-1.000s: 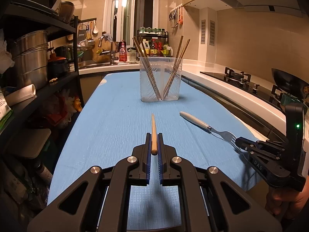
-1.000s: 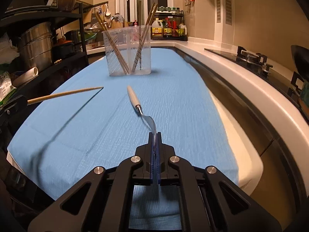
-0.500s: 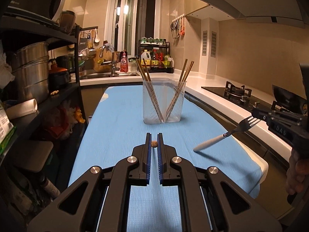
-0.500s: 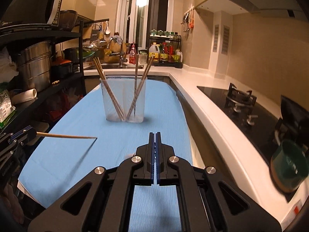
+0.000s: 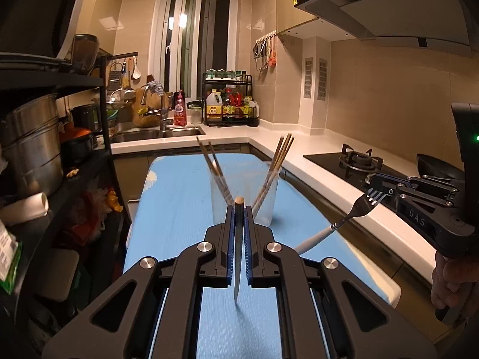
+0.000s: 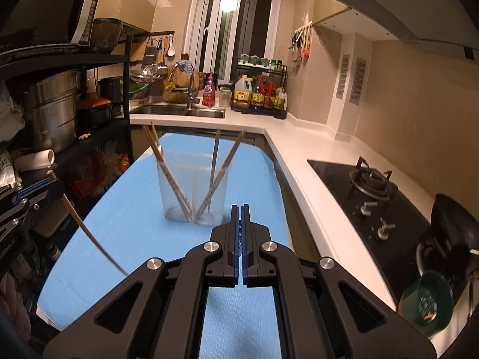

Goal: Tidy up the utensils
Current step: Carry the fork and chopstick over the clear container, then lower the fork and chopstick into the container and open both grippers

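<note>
Left tool (image 5: 238,209): pressed together on a chopstick (image 5: 238,248); we see the butt end poking up at twelve o'clock between the blue pads and the thin tip hanging down toward six, so the stick is near upright.
Right tool (image 5: 377,189): pinching the fork (image 5: 353,209) by its tines; the white handle trails down toward seven o'clock, clear of the table (image 5: 179,209). In its own wrist view the pads meet and the fork is hidden.
Holder (image 5: 244,194): the clear cup stands on the blue cloth at twelve o'clock from the left tool, with chopsticks leaning to its left and right sides and the middle gap free.
Step in hand, as we judge it: carrying both utensils over to the holder.
How we do it well: bring one utensil in at a time, so the two tools do not crowd each other over the rim.
Chopstick: line the tip over the middle gap, lower it inside, then let go.
Fork: handle first, tines up, released only once the handle is well inside.
Risk: the cup looks light; a sideways knock on the leaning sticks could tip it.
</note>
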A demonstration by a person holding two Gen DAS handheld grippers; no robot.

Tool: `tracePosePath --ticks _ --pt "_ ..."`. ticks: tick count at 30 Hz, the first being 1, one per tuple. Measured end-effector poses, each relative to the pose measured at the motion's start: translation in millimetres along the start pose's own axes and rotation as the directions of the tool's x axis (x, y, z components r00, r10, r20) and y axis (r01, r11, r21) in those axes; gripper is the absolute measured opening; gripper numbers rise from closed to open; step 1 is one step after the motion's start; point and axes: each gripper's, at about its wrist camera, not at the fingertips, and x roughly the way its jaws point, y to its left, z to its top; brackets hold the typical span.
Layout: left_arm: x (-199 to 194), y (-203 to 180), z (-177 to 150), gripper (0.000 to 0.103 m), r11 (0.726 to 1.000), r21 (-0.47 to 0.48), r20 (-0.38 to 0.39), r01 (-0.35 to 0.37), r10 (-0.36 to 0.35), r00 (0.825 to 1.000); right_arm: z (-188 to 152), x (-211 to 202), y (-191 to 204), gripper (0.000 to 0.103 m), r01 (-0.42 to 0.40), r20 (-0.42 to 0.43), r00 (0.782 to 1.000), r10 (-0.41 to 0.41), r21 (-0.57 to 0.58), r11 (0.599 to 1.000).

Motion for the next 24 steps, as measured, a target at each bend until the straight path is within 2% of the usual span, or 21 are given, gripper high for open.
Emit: tracePosePath --ticks 4,9,14,19,24 --pt "15 8 39 0.006 0.999 -0.004 -0.030 0.044 -0.044 0.999 44 -2 3 0.001 0.006 0.024 1.000 -0.005 -0.058 0.998" --pt "42 21 85 0.006 0.994 -0.048 -0.066 0.094 -0.097 0.993 102 8 9 0.001 -0.024 0.019 0.999 0.027 -0.128 0.991" --pt "69 30 136 0.006 0.993 -0.056 -0.044 0.103 -0.105 0.993 151 35 20 0.001 -0.013 0.010 1.000 0.015 -0.193 0.981" --pt "90 39 177 0.006 0.990 -0.074 0.022 0.121 -0.119 0.993 183 70 35 0.001 -0.004 0.012 1.000 0.007 -0.238 0.971" --pt "129 48 192 0.006 0.988 -0.098 0.049 0.123 -0.118 0.992 190 112 46 0.001 0.012 -0.009 1.000 -0.015 -0.265 0.964"
